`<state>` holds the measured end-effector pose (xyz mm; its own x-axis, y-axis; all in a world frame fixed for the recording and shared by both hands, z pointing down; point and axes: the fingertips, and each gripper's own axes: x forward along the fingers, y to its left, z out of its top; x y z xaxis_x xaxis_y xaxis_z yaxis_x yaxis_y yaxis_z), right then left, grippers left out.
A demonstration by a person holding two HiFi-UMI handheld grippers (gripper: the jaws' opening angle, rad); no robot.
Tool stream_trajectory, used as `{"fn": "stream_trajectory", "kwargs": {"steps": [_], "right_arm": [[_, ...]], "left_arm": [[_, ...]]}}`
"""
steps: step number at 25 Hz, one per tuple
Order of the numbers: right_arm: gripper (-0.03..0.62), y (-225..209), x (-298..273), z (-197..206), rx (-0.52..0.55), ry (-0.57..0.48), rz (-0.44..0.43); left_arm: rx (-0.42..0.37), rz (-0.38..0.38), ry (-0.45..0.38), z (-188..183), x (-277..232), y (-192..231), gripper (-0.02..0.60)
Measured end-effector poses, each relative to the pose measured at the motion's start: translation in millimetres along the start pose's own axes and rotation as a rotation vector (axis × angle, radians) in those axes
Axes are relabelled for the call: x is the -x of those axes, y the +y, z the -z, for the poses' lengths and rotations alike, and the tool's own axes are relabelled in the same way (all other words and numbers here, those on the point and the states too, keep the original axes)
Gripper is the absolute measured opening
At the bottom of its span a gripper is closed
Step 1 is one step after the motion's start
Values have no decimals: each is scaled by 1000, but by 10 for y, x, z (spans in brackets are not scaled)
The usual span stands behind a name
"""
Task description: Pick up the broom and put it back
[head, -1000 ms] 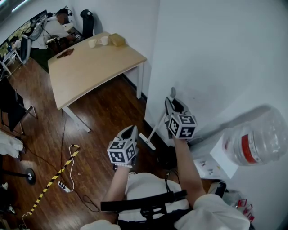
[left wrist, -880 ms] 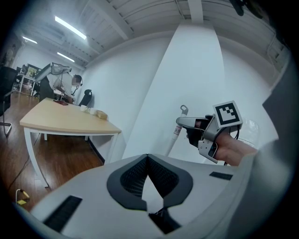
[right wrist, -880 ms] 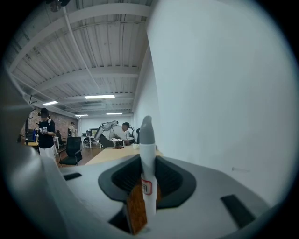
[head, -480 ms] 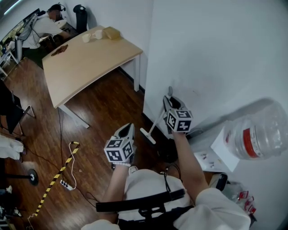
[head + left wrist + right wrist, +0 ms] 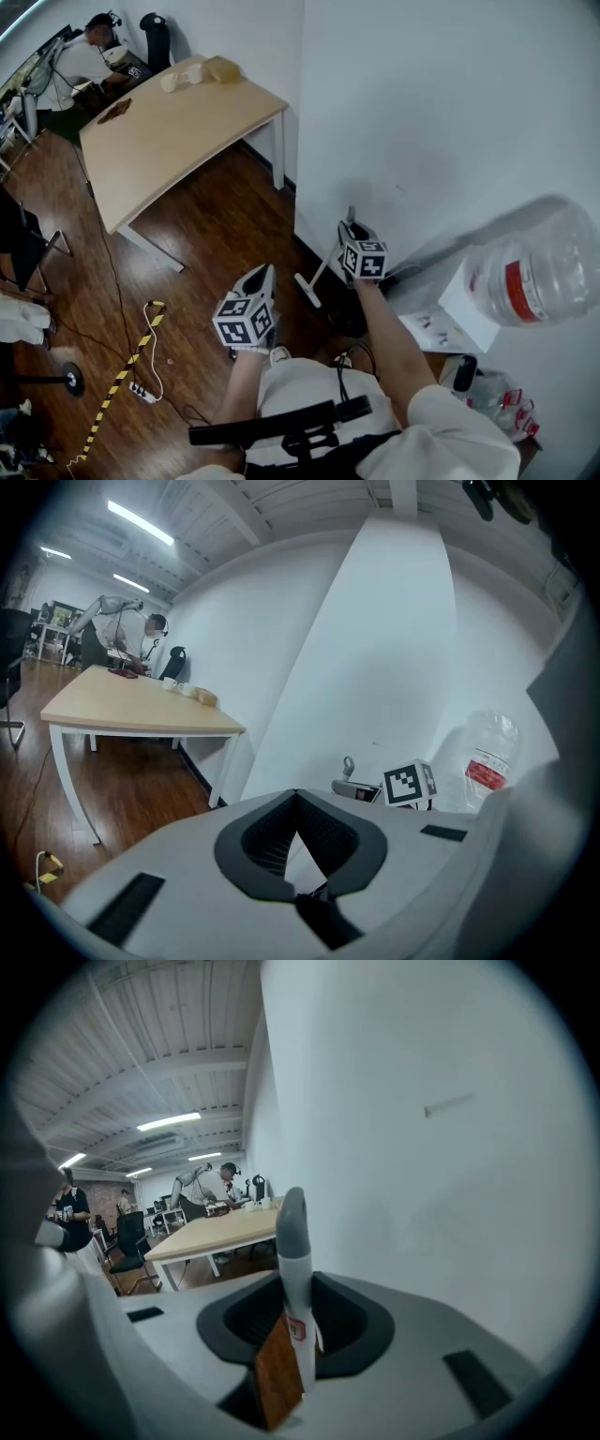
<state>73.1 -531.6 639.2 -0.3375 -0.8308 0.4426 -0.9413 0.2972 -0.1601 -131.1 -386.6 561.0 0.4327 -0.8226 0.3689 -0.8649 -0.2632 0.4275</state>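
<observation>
The broom has a white handle with a grey tip. It leans beside the white wall, and its head is down at the wood floor. My right gripper is shut on the upper handle, which stands upright between the jaws in the right gripper view. My left gripper hangs to the left of the broom, apart from it, with nothing in it. Its jaw tips meet in the left gripper view, which also shows the broom tip ahead.
A white pillar wall rises right behind the broom. A wooden table stands further back. A large water bottle and a white box sit at the right. A power strip with a striped cable lies on the floor at the left.
My right gripper has come down along the wall with the broom handle in it, so its marker cube looks smaller. The left gripper has barely moved.
</observation>
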Motion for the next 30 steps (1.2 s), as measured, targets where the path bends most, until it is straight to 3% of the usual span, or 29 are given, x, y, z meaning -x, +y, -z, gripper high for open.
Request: {"fn": "stream_trajectory", "kwargs": {"steps": [7, 12, 23, 30], "right_arm": [[124, -286, -200, 345, -32, 82, -7], [127, -523, -303, 335, -59, 93, 2], [161, -1070, -389, 316, -332, 77, 119], [215, -1144, -376, 305, -412, 86, 163]], "left_arm": [[2, 5, 19, 74, -6, -19, -6], [5, 1, 34, 129, -19, -6, -6], [31, -24, 37, 167, -73, 75, -6], [25, -7, 48, 154, -139, 17, -6]]}}
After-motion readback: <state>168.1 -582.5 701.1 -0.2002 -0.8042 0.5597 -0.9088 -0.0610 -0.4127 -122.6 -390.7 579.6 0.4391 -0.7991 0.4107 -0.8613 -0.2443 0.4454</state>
